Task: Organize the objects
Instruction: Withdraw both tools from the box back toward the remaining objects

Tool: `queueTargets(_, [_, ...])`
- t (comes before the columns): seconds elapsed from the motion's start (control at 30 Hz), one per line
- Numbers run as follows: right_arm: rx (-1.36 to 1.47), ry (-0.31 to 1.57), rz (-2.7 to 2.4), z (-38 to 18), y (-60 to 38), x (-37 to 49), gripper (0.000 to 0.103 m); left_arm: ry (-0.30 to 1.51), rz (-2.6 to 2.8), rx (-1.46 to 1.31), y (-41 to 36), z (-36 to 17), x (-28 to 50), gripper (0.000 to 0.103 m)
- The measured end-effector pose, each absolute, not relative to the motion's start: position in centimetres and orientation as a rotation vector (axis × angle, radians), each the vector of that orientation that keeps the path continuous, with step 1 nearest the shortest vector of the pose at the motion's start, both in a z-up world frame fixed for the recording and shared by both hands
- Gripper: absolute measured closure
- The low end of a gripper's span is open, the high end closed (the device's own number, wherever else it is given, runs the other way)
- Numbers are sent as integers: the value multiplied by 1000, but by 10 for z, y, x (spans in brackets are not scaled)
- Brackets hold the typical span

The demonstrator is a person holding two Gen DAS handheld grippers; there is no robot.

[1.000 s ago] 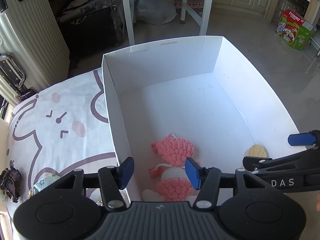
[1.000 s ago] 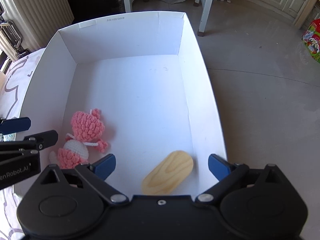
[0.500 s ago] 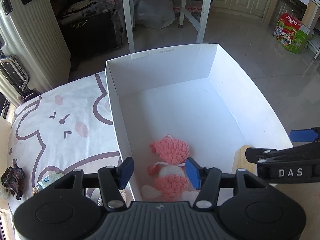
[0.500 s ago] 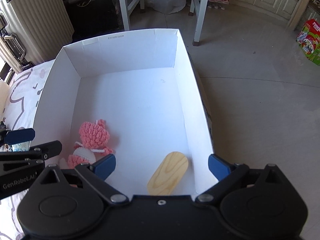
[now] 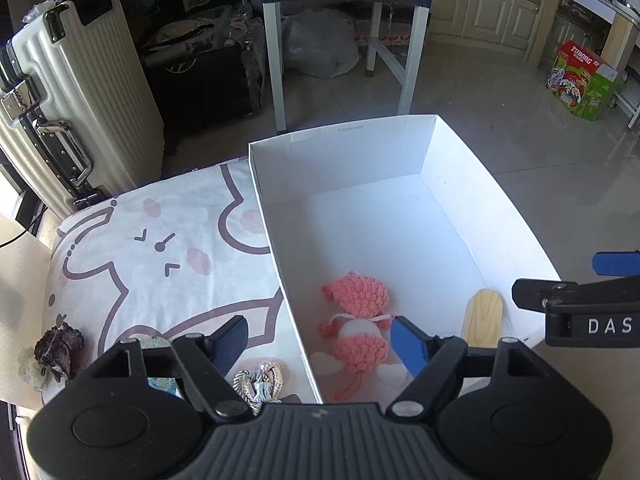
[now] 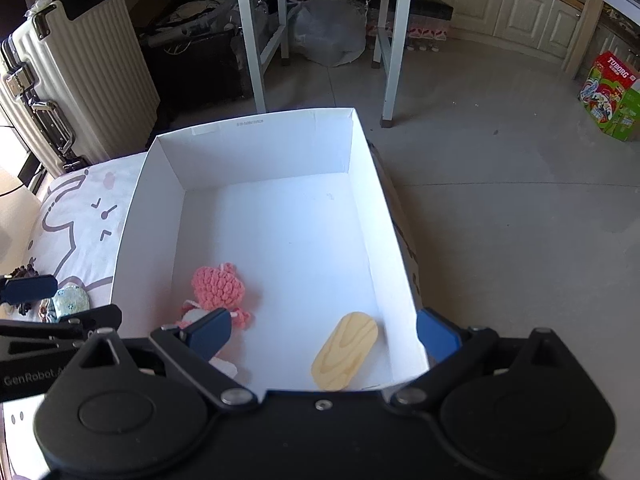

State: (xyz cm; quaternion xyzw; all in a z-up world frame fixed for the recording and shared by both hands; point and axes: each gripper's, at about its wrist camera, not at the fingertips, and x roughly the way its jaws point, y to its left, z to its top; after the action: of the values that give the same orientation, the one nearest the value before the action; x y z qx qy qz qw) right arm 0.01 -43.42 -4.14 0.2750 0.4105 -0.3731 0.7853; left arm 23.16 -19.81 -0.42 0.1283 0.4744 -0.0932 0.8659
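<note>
Left wrist view alone shows silver trinket (image 5: 262,382) beside box (image 5: 276,248); both grippers' jaws apart, empty.

"TUBORG" is showing on the red and green cardboard box (image 5: 580,80) on the floor; "DAS" is showing on the right black gripper (image 5: 584,300), and "GenRobot" on the left black gripper (image 6: 48,312).

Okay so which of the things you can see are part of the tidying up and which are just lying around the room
Part of the job:
white box
pink crochet doll, in the box
wooden oval piece, in the box
silver trinket, on the printed cloth
small floral pouch, on the cloth
dark frilly item, on the cloth

Just lying about:
suitcase
Tuborg carton
white-legged stool
</note>
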Motion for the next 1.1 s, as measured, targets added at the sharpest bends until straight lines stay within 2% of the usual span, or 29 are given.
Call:
queueTargets(0.57, [568,863,-849,-31,-395,-31,0,975,-160,256,-181,6,187,1])
queueTargets(1.1, [547,849,-881,-34,-374,-57,0,976,-127,220,-171,-5,170,0])
